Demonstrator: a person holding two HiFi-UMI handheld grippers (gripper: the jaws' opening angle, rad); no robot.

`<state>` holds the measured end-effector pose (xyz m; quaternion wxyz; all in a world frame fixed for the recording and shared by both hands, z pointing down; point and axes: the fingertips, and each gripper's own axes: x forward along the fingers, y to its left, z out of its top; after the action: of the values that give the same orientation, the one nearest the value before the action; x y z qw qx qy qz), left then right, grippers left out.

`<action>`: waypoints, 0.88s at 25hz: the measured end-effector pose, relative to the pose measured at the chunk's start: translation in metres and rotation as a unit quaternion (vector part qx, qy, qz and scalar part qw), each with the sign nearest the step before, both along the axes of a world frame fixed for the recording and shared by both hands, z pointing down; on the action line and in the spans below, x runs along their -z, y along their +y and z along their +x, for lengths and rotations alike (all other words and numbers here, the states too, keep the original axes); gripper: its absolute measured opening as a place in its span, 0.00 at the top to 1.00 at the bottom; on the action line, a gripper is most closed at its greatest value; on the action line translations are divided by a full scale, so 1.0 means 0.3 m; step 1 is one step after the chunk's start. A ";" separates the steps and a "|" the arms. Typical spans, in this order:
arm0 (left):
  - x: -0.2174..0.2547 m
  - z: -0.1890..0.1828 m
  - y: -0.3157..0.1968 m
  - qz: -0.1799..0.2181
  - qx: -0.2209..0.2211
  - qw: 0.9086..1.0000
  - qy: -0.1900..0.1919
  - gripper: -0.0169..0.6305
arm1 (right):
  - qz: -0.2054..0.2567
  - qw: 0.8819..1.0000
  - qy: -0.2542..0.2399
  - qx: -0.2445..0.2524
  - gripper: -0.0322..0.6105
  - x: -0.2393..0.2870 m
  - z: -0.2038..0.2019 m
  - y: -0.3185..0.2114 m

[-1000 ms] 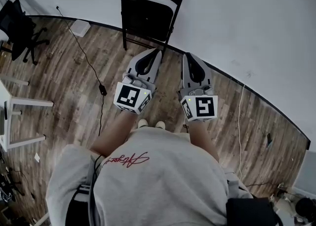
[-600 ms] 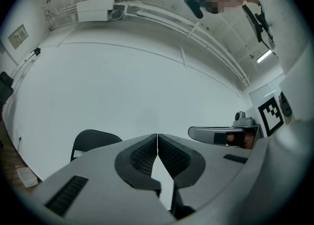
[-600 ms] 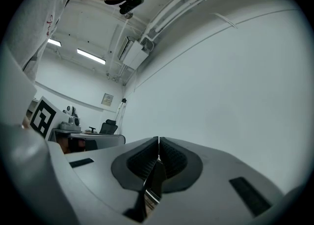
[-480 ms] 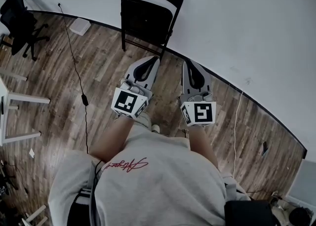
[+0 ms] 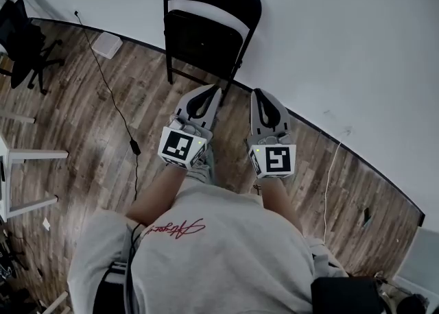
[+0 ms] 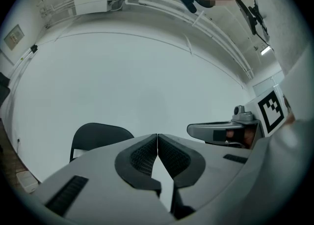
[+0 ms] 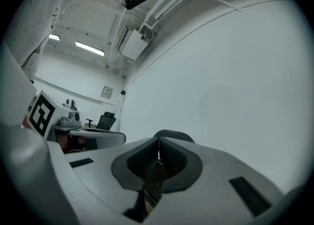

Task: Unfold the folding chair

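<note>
A black folding chair (image 5: pixel 206 28) leans folded against the white wall at the top of the head view. Its rounded back shows in the left gripper view as chair (image 6: pixel 98 135) and just over the jaws in the right gripper view as chair (image 7: pixel 174 135). My left gripper (image 5: pixel 214 89) and right gripper (image 5: pixel 259 92) are held side by side in front of my chest, pointing at the chair and a short way short of it. Both are shut with nothing between the jaws. The right gripper (image 6: pixel 221 131) shows from the side in the left gripper view.
A wood plank floor meets the white wall along a dark baseboard. A black cable (image 5: pixel 113 100) runs over the floor at left, near a small white box (image 5: pixel 108 44). An office chair (image 5: pixel 24 42) and a white table leg (image 5: pixel 31 156) stand at far left.
The chair has grown larger and nearer in the head view as I stepped toward it. Both grippers stay side by side and shut.
</note>
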<state>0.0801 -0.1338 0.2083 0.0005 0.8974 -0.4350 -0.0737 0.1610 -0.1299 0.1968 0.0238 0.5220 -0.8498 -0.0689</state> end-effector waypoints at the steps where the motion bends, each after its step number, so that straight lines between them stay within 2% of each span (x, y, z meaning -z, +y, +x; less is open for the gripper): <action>1: -0.012 -0.002 -0.059 -0.002 -0.006 1.000 -0.006 0.95 | -0.001 1.000 0.001 -0.004 0.92 -0.007 -0.004 -0.062; 4: -0.034 -0.010 -0.242 -0.009 -0.033 0.999 -0.022 0.95 | -0.012 1.000 0.007 -0.018 0.92 -0.031 -0.020 -0.248; 6: -0.049 -0.007 -0.349 -0.032 -0.070 0.997 -0.023 0.95 | -0.019 0.999 0.011 -0.031 0.92 -0.047 -0.028 -0.350; 8: -0.089 0.018 -0.436 -0.082 -0.130 0.988 -0.019 0.95 | -0.025 0.999 0.011 -0.044 0.92 -0.063 -0.027 -0.437; 10: -0.125 0.044 -0.510 -0.107 -0.175 0.978 -0.024 0.95 | -0.035 0.998 0.010 -0.056 0.92 -0.081 -0.022 -0.512; 12: -0.134 0.061 -0.566 -0.092 -0.195 0.976 -0.028 0.95 | -0.049 0.997 0.014 -0.059 0.92 -0.108 -0.020 -0.566; 15: -0.116 0.082 -0.633 -0.055 -0.191 0.980 -0.012 0.92 | -0.074 0.995 0.019 -0.058 0.91 -0.167 -0.003 -0.618; 17: -0.105 0.095 -0.692 -0.037 -0.180 0.983 -0.005 0.54 | -0.091 0.993 0.019 -0.066 0.76 -0.204 0.024 -0.653; 19: -0.119 0.101 -0.757 -0.021 -0.177 0.984 -0.023 0.48 | -0.102 0.991 0.023 -0.080 0.72 -0.245 0.056 -0.689; 21: -0.168 0.098 -0.837 -0.008 -0.182 0.980 -0.076 0.46 | -0.119 0.989 0.029 -0.088 0.70 -0.306 0.084 -0.730; 22: -0.208 0.095 -0.883 -0.006 -0.189 0.976 -0.112 0.45 | -0.130 0.987 0.031 -0.090 0.69 -0.342 0.098 -0.754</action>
<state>0.1085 -0.3988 0.2706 -0.0287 0.9658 -0.2556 0.0311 0.1903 -0.3562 0.2993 0.1239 0.5864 -0.8000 0.0287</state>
